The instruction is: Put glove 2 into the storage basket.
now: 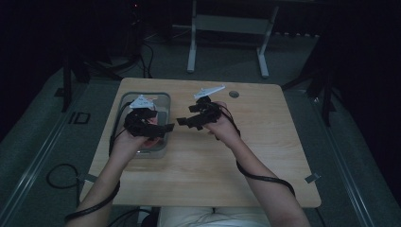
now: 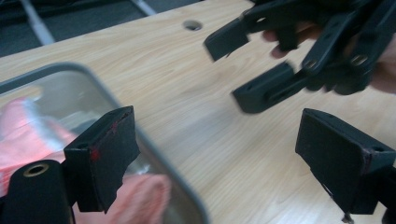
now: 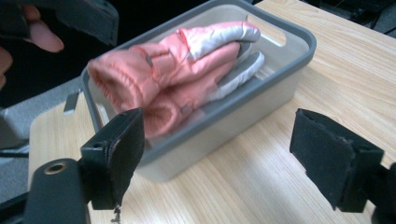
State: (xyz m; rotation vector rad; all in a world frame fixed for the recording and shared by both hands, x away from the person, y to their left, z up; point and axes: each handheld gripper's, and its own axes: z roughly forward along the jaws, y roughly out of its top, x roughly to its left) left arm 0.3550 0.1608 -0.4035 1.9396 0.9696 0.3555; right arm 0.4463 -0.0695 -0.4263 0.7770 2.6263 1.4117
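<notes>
Both grippers, left [image 1: 166,127] and right [image 1: 182,122], hang wide open and empty above the table [image 1: 265,142], facing each other. Pink gloves [image 3: 182,60] lie in the grey-rimmed bin [image 3: 280,74] at the table's far left. No readable writing on either.

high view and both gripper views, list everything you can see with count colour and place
table: one, light wood, centre of the high view, with a round hole near its far edge
bin: one, translucent with a grey rim, on the table's left part
gloves: what looks like a pair, pink with white and grey parts, lying inside the bin
frame legs: two, pale grey, on the floor beyond the table
cables: black, on the floor left of the table
left hand-held gripper: one, black, jaws open, nothing between them, over the bin's near right side
right hand-held gripper: one, black, jaws open and empty, above the table beside the bin
forearms: two, coming in from the bottom edge
</notes>
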